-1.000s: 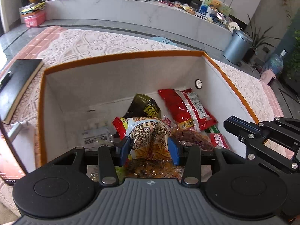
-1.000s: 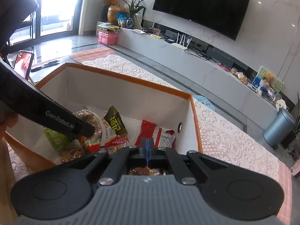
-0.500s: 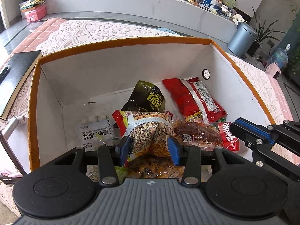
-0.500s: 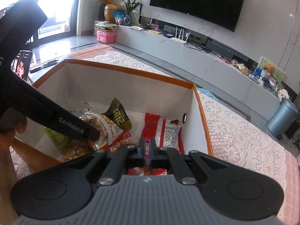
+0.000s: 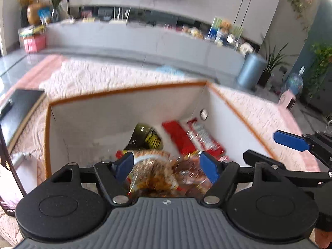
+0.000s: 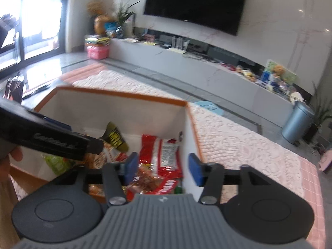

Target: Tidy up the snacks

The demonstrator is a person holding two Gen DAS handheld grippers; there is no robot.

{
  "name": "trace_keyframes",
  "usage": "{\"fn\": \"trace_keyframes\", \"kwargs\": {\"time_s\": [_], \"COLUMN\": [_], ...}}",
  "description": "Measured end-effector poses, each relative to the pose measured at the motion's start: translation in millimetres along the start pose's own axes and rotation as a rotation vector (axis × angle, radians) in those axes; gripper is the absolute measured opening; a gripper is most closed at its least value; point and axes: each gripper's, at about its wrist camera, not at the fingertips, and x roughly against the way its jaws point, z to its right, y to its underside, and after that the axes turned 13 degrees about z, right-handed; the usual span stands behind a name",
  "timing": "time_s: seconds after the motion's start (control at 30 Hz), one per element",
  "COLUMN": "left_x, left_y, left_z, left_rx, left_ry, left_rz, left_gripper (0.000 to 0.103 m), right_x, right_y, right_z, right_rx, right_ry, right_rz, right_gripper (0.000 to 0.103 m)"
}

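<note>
In the left wrist view the left gripper (image 5: 167,166) sits at the lower middle of the frame with its blue pads spread wide, having just been opening; a patterned snack bag (image 5: 152,171) lies below and between the pads, and neither pad presses on it, though the frame is blurred. The bag rests on the heap of snacks inside a white box (image 5: 124,114) with an orange rim, which fills the middle of the frame. Farther back in the box lie a dark packet with yellow print (image 5: 148,138) and a red packet (image 5: 189,138) toward the right wall. At the right edge the right gripper (image 5: 274,145) reaches in, one blue pad visible over the box's right rim. In the right wrist view the right gripper (image 6: 162,169) is at the lower middle, its pads apart after just opening, holding nothing; its left pad hangs over the snacks and its right pad lines up with the box's right wall. Below the gap lie a clear pack of brown snacks (image 6: 147,179) and the red packet. The left gripper's black body crosses the left side of that frame, with part of a hand (image 6: 12,159) at the left edge. The box stands on a pale lace cloth (image 6: 238,145).
</note>
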Motion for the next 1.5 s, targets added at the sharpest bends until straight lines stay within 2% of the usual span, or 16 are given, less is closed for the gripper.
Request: {"fn": "trace_keyframes", "kwargs": {"time_s": [0.13,0.27,0.47,0.6,0.73,0.93,1.03,1.13,1.27,1.5], "left_x": [26.3,50.3,81.3,95.7,100.6,101.3,98.1,95.8,88.7,81.8], "left_y": [-11.1,-17.4,-13.3,-7.5,-1.7,13.1,23.2,31.2,34.6,48.6], "left_z": [13.0,31.2,60.3,76.8,88.2,91.7,84.6,83.3,81.9,90.5], "left_rx": [-0.013,-0.070,-0.202,-0.245,-0.278,-0.292,-0.255,-0.252,-0.243,-0.288], "left_ry": [0.008,-0.007,-0.048,-0.033,-0.021,-0.038,-0.068,-0.106,-0.109,-0.110], "left_rz": [0.116,0.202,0.333,0.376,0.360,0.280,0.209,0.181,0.134,0.091], "left_gripper": [0.088,0.088,0.089,0.089,0.090,0.090,0.090,0.090,0.090,0.090], "right_x": [22.4,49.1,96.4,128.7,154.0,173.5,174.1,172.6,167.0,159.7], "right_y": [-10.4,-17.8,-18.8,-11.6,-4.7,14.2,25.0,33.4,42.6,54.9], "right_z": [13.5,23.4,27.5,27.9,24.3,15.6,13.1,9.5,7.9,18.5], "right_rx": [-0.067,-0.134,-0.223,-0.236,-0.251,-0.274,-0.284,-0.297,-0.290,-0.329], "right_ry": [0.066,0.117,0.172,0.252,0.312,0.305,0.296,0.273,0.260,0.284], "right_rz": [0.034,0.057,0.103,0.148,0.185,0.164,0.127,0.095,0.063,0.026], "right_gripper": [0.083,0.093,0.099,0.099,0.099,0.099,0.099,0.099,0.099,0.099]}}
